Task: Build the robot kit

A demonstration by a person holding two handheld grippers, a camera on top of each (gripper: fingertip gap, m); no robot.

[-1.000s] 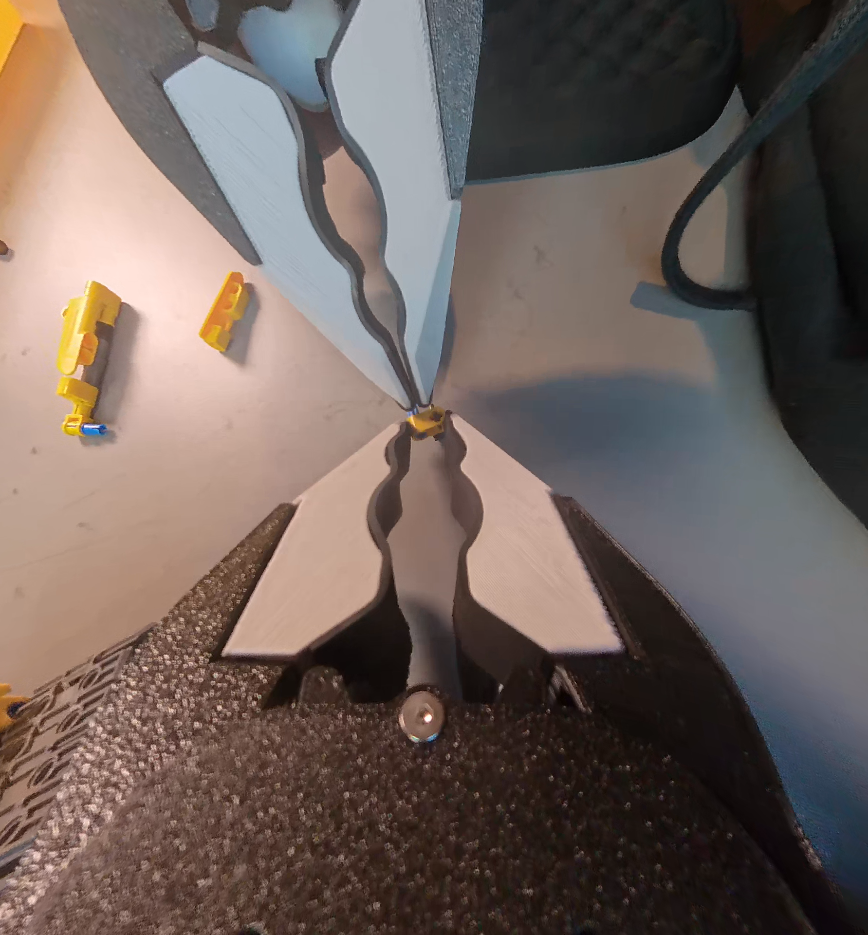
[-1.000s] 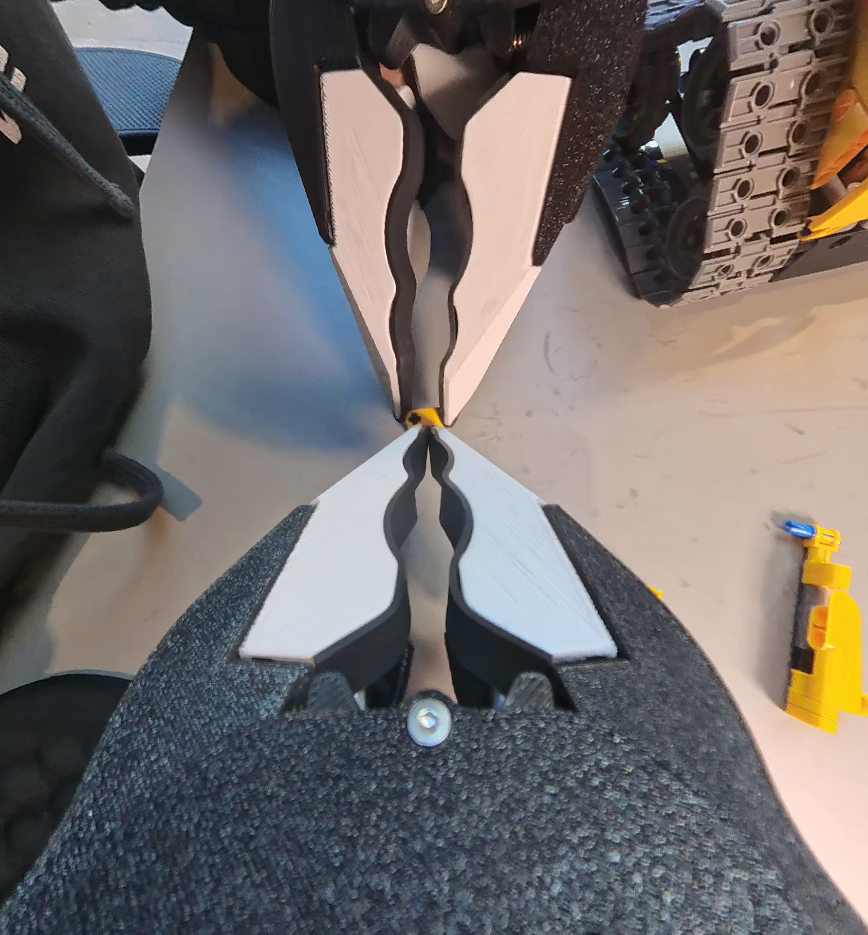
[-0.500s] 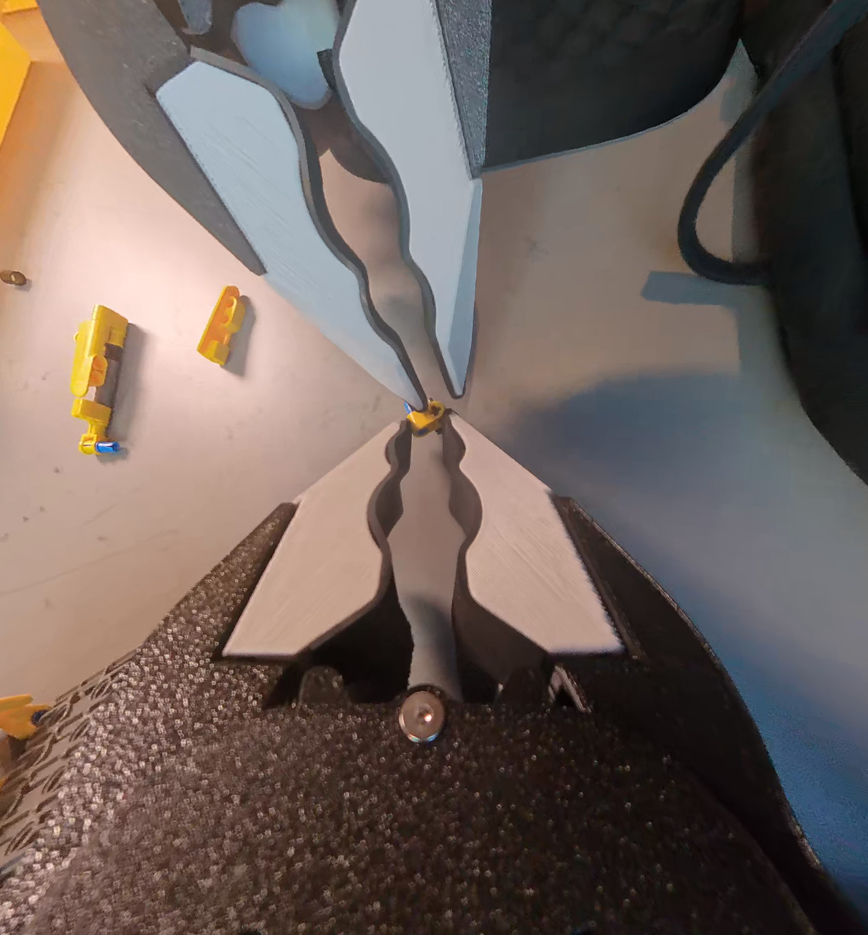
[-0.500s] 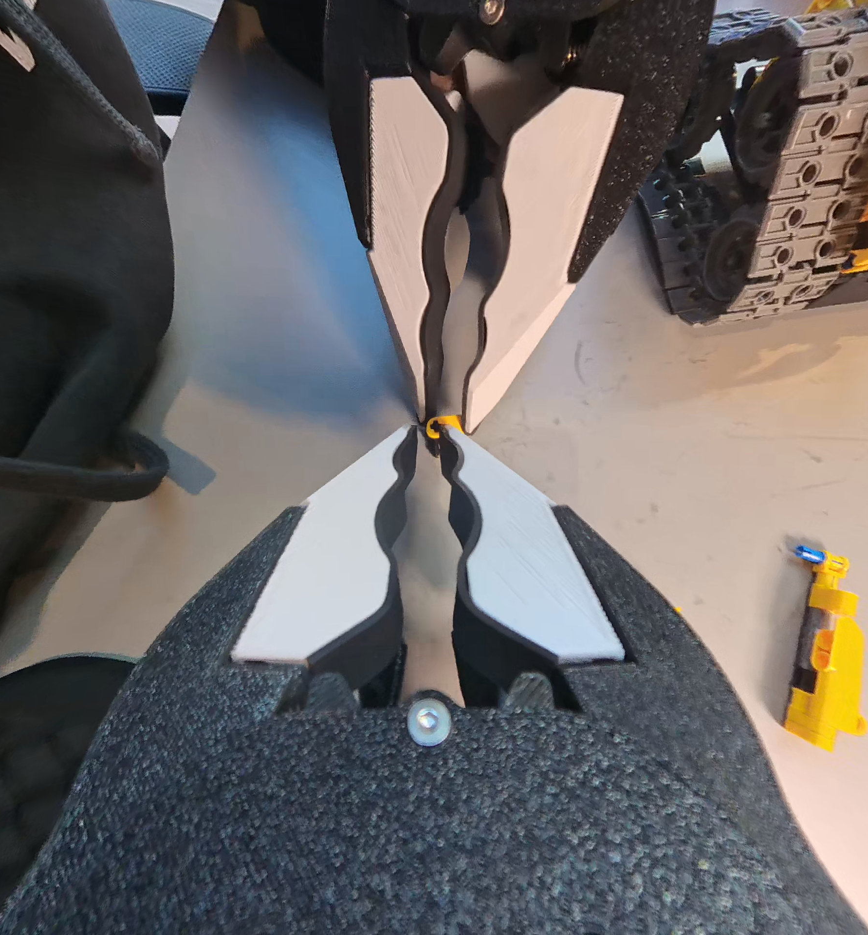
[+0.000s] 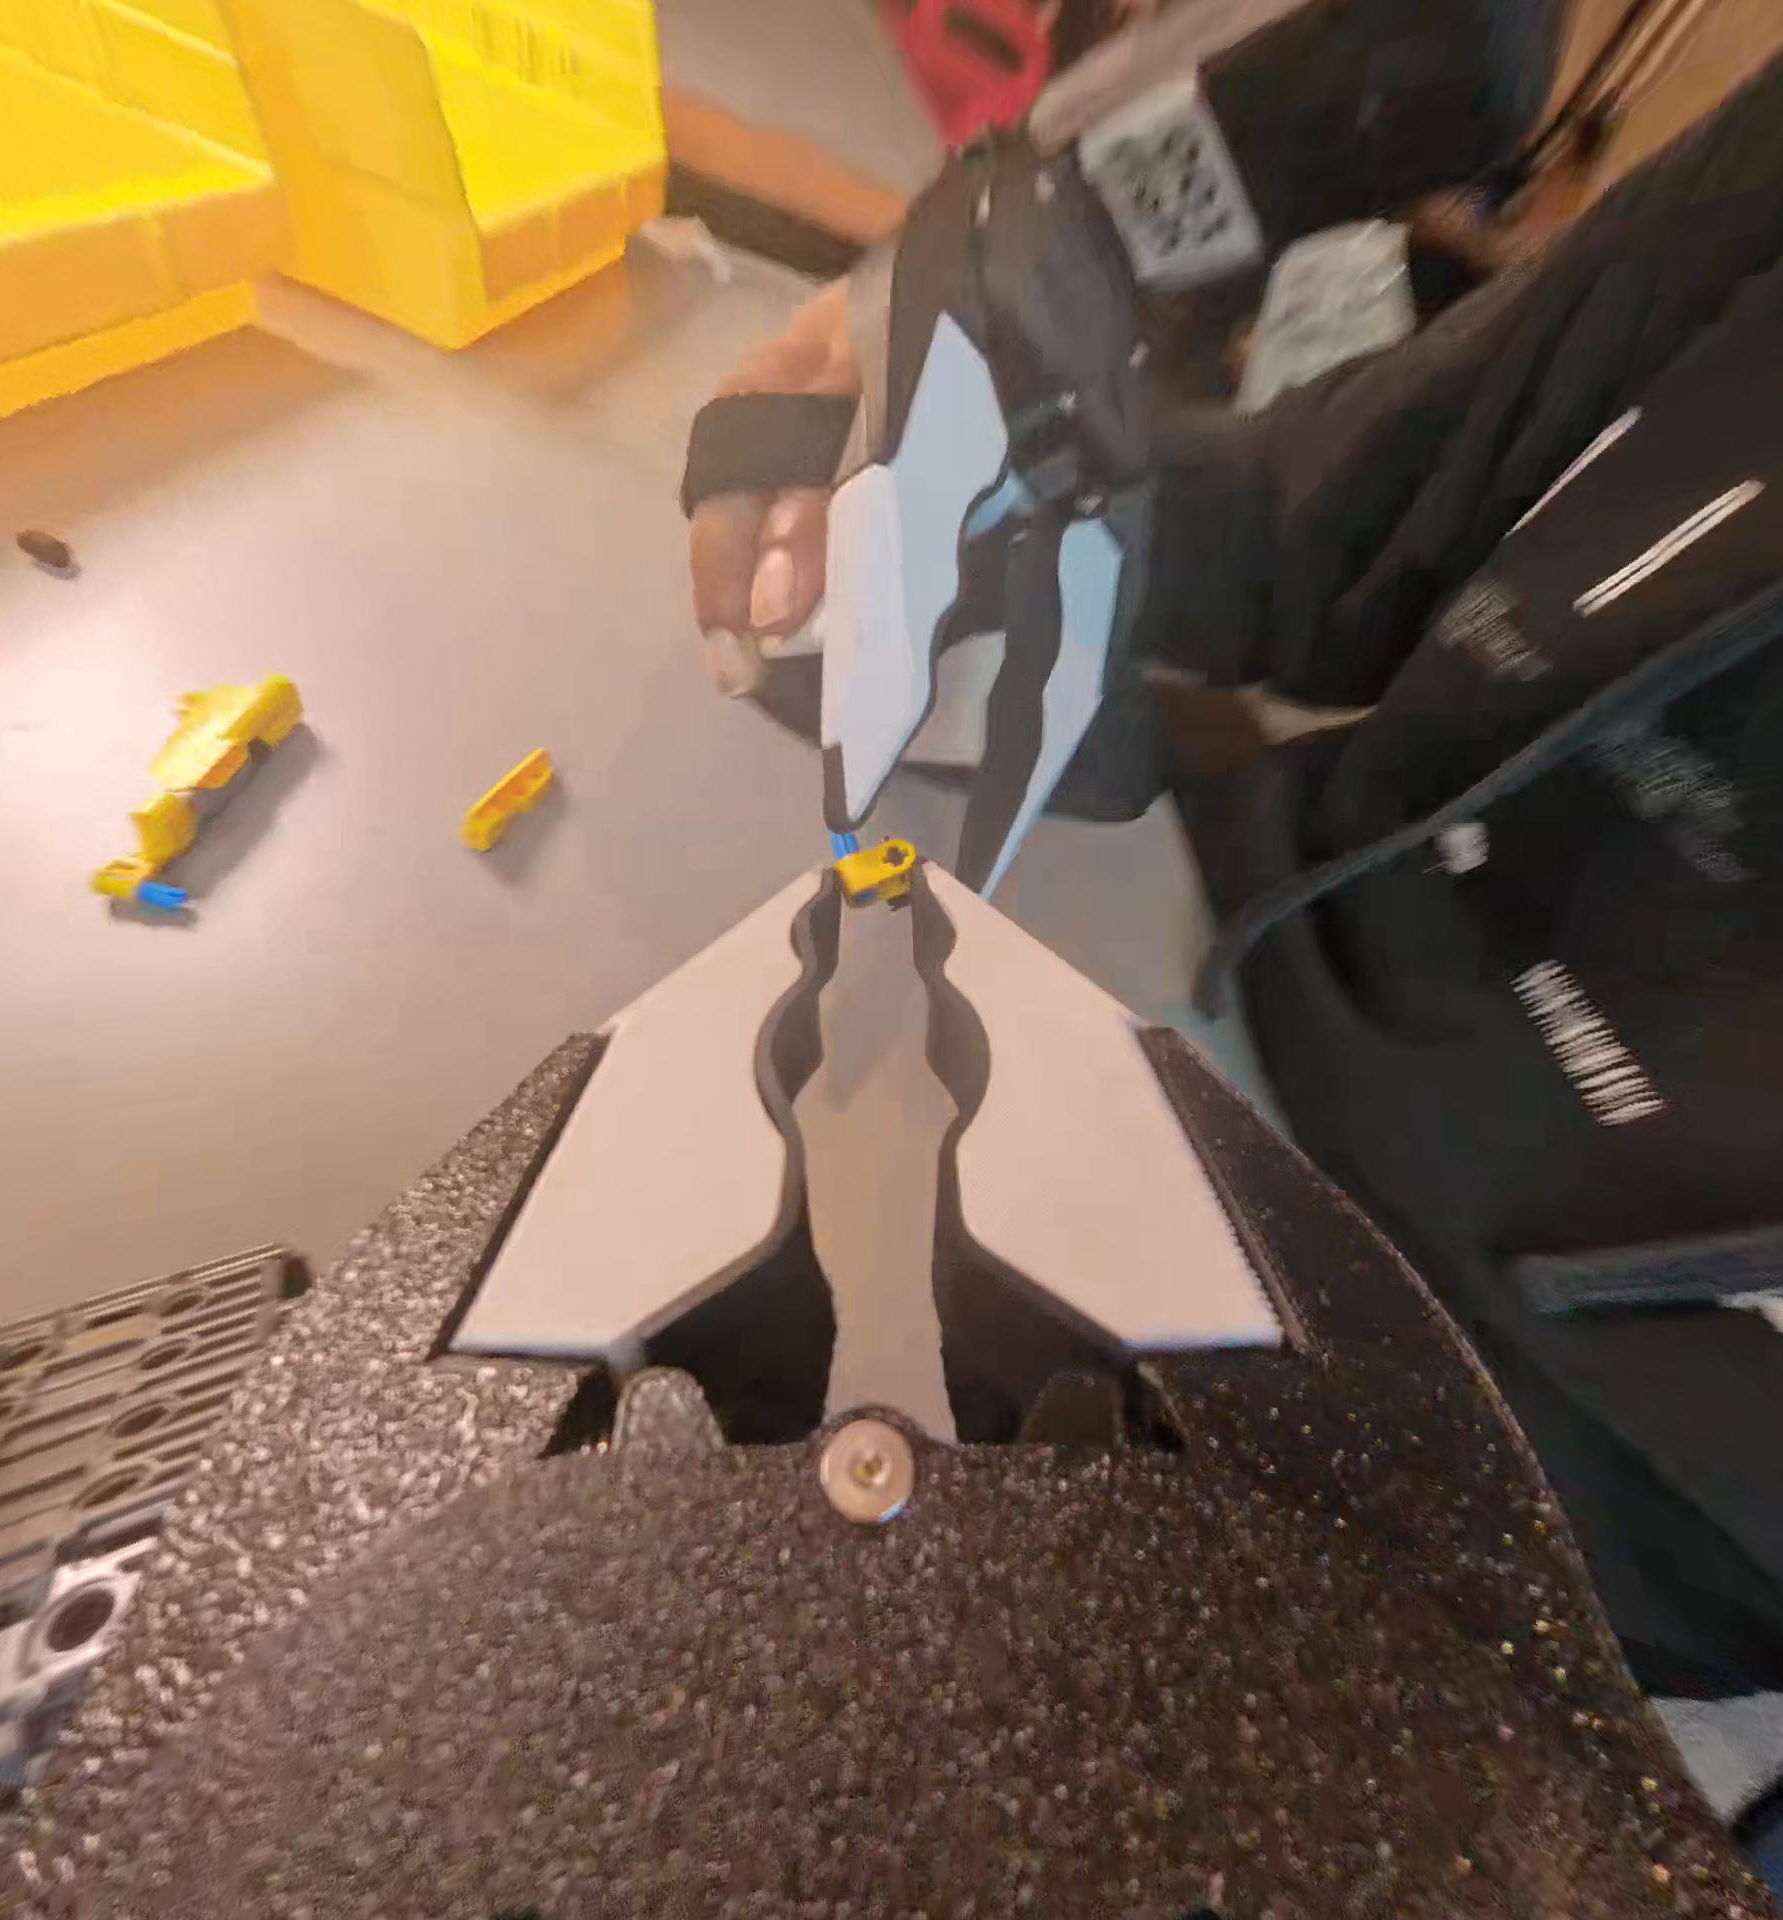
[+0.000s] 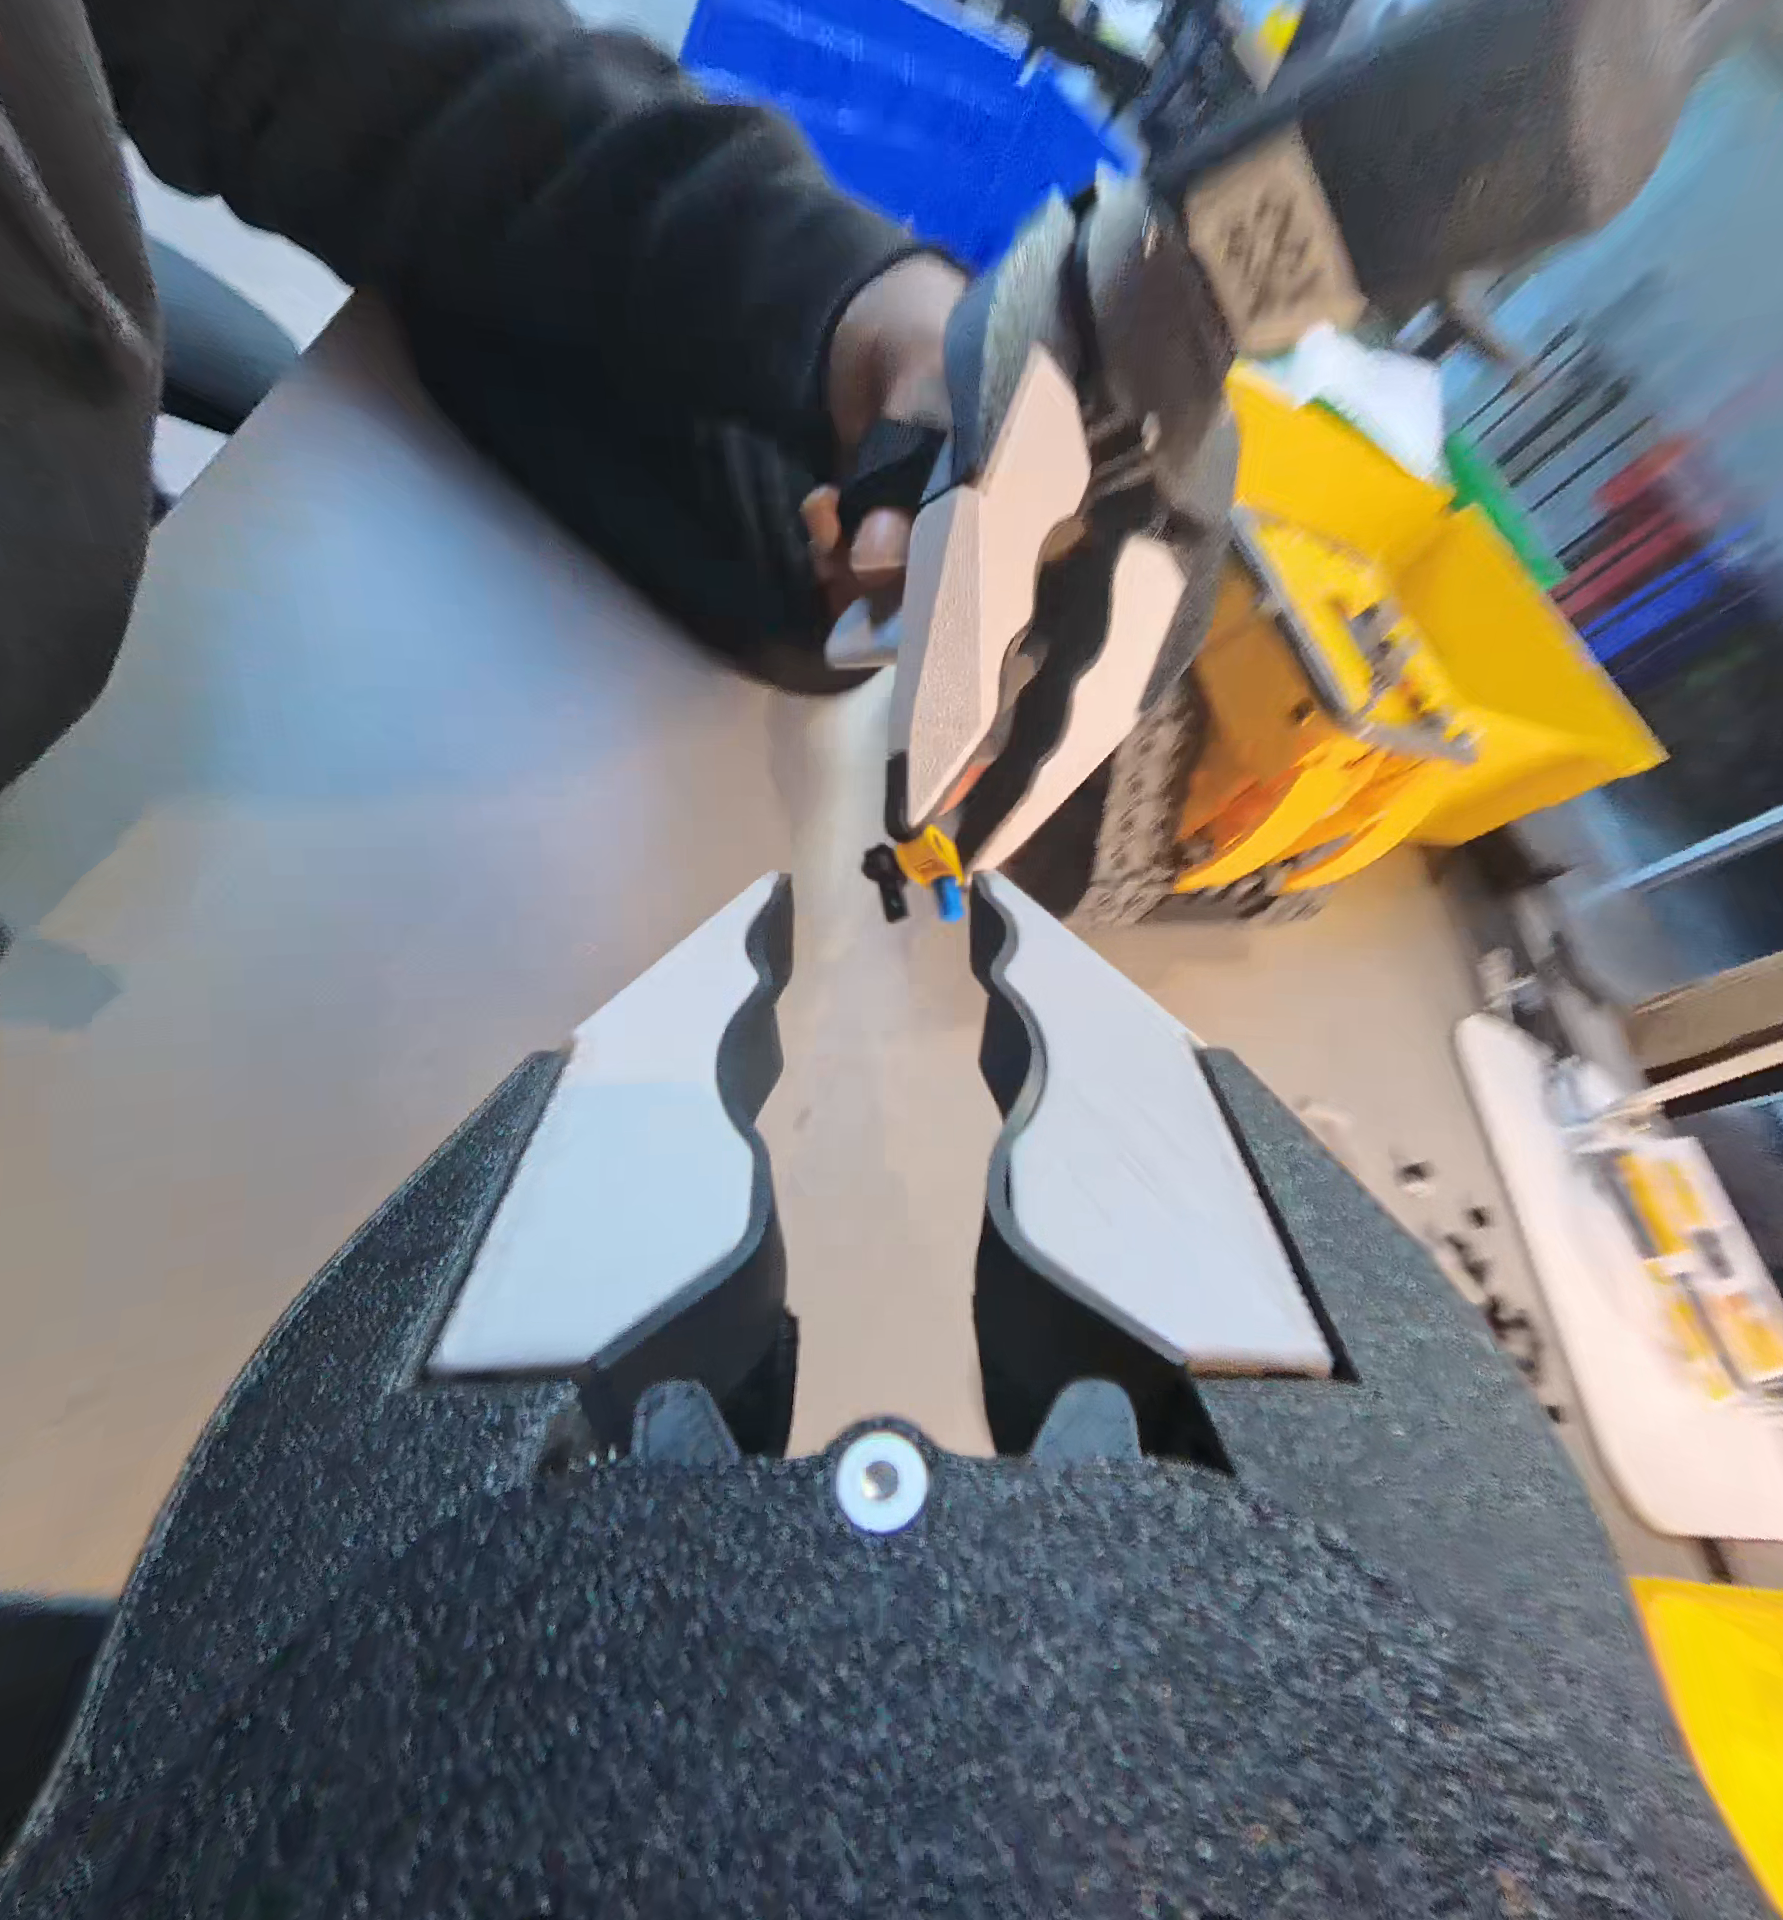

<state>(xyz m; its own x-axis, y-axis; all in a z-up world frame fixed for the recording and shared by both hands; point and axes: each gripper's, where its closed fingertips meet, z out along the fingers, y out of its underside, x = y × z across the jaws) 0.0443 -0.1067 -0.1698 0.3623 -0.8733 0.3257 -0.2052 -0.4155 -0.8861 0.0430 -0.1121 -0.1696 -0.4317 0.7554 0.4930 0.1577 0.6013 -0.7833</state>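
While both views are smeared with motion blur, the main bit is clear enough: the left gripper is pinched tight on a tiny yellow connector piece with a blue pin and a small black bit sticking out, held up above the grey table. The right gripper has its fingers spread wide and holds nothing, tips just beside that piece.

Container-wise, there are yellow bins at the back of the table; can't make out what's in them. A yellow tracked toy vehicle sits behind the left gripper, half hidden and blurry.

Loose on the table: a yellow assembly and a small yellow part. A dark sleeve fills the upper left, cut off.
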